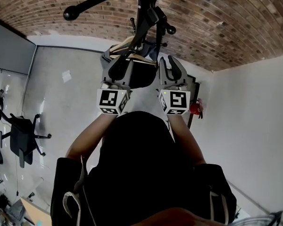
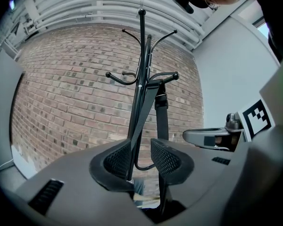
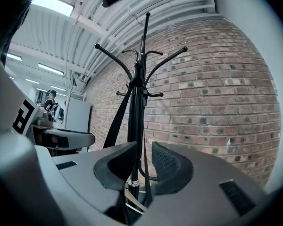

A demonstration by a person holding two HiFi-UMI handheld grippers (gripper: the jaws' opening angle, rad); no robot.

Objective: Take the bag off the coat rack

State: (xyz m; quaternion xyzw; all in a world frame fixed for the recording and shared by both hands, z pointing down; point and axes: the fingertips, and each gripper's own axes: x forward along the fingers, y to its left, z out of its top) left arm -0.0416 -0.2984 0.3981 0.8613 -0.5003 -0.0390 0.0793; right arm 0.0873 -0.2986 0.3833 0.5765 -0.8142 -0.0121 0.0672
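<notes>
While left gripper and right gripper gape, the coat rack (strap hanging) fronts brick wall.

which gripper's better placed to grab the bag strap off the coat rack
Left, probably. The left gripper is open with the bag strap in line between its jaws; the right gripper, also open, frames mainly the rack pole.

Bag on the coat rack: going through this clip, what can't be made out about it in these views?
- Head view: the bag is mostly covered by the left gripper and right gripper; its shape is unclear.
- Left gripper view: only the strap shows; the gripper's own body covers the bag.
- Right gripper view: the same; where the strap meets the coat rack is too small to tell.
</notes>
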